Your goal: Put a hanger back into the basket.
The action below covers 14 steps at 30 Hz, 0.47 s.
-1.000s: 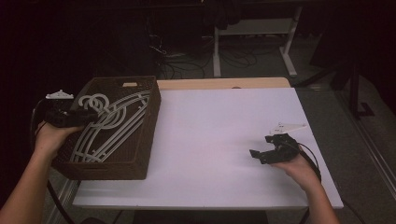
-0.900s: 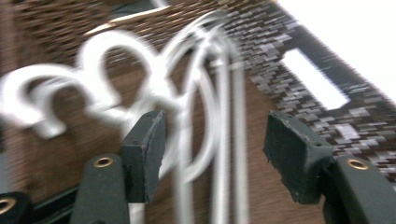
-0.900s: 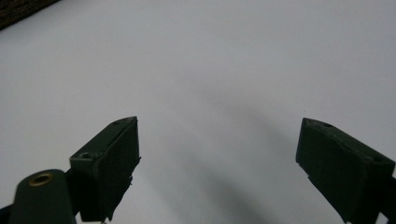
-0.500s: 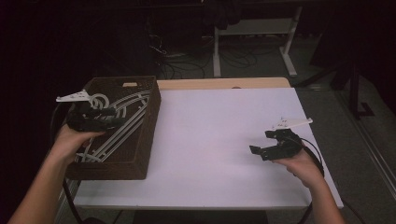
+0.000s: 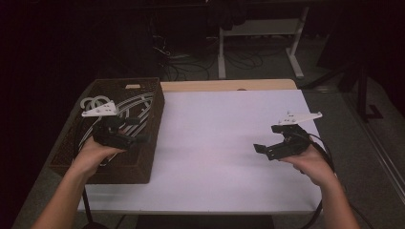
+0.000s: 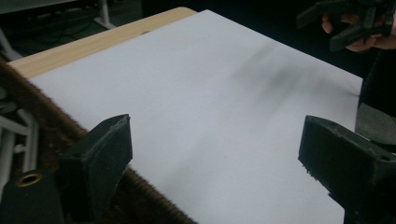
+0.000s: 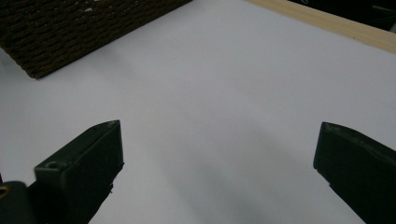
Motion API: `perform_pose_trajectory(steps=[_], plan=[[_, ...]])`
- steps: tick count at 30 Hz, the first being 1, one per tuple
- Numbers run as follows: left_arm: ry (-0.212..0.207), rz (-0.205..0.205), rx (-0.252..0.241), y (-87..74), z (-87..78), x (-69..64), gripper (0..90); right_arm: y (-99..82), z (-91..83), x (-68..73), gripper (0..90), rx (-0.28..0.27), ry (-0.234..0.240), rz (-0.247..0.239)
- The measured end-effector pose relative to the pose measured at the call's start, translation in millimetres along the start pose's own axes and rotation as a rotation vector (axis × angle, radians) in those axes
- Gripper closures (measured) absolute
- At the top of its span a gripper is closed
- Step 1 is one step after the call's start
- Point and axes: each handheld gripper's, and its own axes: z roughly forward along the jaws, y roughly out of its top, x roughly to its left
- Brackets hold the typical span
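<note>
White table (image 5: pixel 224 143), wooden strip along its far edge (image 5: pixel 229 85). Dark woven basket (image 5: pixel 148 143) sits at the table's left end, holding pale grey clothes hangers (image 5: pixel 131 106) lying flat in a loose pile; how many is unclear in the dim light. Left gripper (image 5: pixel 136 138) is held over the basket's near-right part, above the hangers, pointing right toward the open table, grey plate on top. Left hand (image 5: pixel 90 157) grips it from below, forearm entering from the bottom left. In the left gripper view the jaws stand wide apart with nothing between them; the basket's woven rim (image 6: pixel 140 191) runs just under the left jaw, a few hanger bars (image 6: pixel 14 135) visible inside at far left, the white surface (image 6: pixel 210 107) spreading beyond. Right gripper (image 5: pixel 262 150) hovers low over the right part of the table, well apart from the basket, pointing left, cable trailing back past the right hand (image 5: pixel 310 164). In the right gripper view its jaws are likewise spread wide and empty, bare white tabletop (image 7: pixel 219 102) between them, the basket's woven side (image 7: pixel 84 32) at upper left, the wooden edge (image 7: pixel 336 25) at upper right. The right hand and gripper (image 6: pixel 355 23) also appear far off in the left gripper view, upper right corner. Room behind is dark; desk legs and floor cables (image 5: pixel 229 62) faintly visible.
</note>
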Motion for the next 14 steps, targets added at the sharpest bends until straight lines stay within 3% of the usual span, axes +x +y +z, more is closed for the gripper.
perform_pose_trajectory(steps=[4, 14], plan=[[-0.031, 0.014, 0.010, -3.4, 9.0, -5.0, 0.4, 6.2, -2.2, 0.7, 0.0, -0.010, 0.010, -0.008], [-0.044, 0.019, 0.015, -6.7, 15.1, -8.8, 0.0, 12.3, -2.8, 2.6, 0.0, -0.022, 0.016, -0.022]])
